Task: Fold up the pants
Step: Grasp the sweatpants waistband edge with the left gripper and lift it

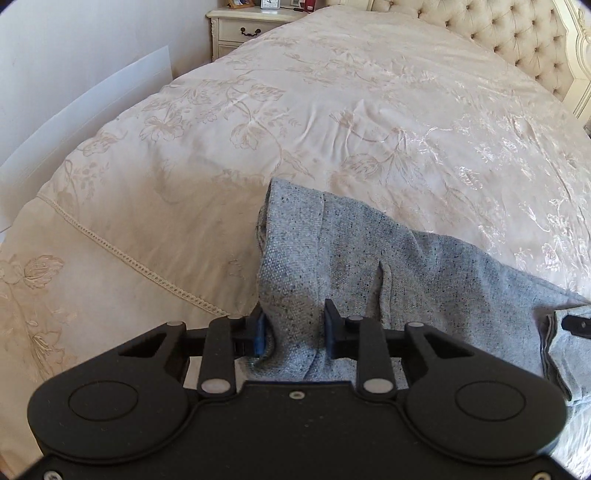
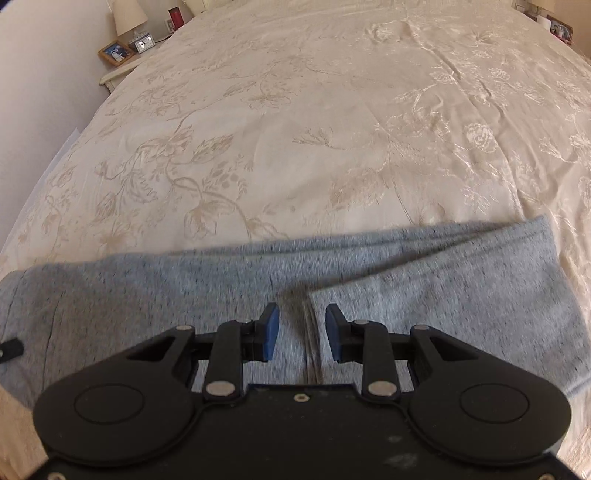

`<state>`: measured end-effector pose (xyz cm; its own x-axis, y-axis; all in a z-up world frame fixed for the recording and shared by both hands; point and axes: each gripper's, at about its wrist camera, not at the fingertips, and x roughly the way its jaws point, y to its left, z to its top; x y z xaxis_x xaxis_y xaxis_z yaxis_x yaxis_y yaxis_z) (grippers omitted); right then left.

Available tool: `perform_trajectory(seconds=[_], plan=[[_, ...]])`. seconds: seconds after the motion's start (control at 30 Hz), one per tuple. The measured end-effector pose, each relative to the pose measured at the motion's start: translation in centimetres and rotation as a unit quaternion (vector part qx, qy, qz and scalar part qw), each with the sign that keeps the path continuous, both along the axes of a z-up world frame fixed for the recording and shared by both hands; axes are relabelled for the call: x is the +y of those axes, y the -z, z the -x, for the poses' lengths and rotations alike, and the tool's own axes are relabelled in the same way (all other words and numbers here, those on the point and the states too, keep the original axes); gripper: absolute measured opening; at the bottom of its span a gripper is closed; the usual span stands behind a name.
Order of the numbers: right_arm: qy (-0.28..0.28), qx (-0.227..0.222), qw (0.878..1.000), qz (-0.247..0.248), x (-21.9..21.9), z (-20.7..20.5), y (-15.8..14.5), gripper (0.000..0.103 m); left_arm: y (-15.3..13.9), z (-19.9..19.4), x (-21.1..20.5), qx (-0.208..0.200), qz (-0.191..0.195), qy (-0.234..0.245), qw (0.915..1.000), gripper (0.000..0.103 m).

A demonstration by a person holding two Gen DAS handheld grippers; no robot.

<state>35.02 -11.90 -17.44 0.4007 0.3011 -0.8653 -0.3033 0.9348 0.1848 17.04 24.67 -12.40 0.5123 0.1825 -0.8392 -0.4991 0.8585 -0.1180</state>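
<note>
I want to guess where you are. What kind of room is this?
Most likely a bedroom. There is a big bed with a tufted headboard, and a nightstand beside it with a small clock and a lamp.

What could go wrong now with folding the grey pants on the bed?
1. The left gripper straddles a bunched fold of the grey pants; closing might pinch uneven layers.
2. The right gripper is open over a hem edge and may catch only one layer.

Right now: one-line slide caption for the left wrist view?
Left gripper open around a bunched fold of grey pants on a cream floral bedspread.
</note>
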Motion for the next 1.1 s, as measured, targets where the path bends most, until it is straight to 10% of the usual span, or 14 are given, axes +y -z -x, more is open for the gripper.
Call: perform_trajectory(seconds=[0.33, 0.63, 1.1], plan=[[-0.016, 0.023, 0.999, 0.034, 3.4, -4.3, 4.7, 0.030, -0.4, 0.2, -0.7, -0.002, -0.015, 0.006, 0.9999, 0.036], [0.010, 0.024, 1.000, -0.012, -1.7, 2.7, -0.4, 0.030, -1.4, 0.3, -1.1, -0.011, -0.012, 0.006, 0.9999, 0.036], [-0.043, 0.052, 0.997, 0.026, -0.7, 6.3, 4.6, 0.032, -4.7, -0.2, -4.1, -0.036, -0.038, 0.017, 0.9985, 0.033]])
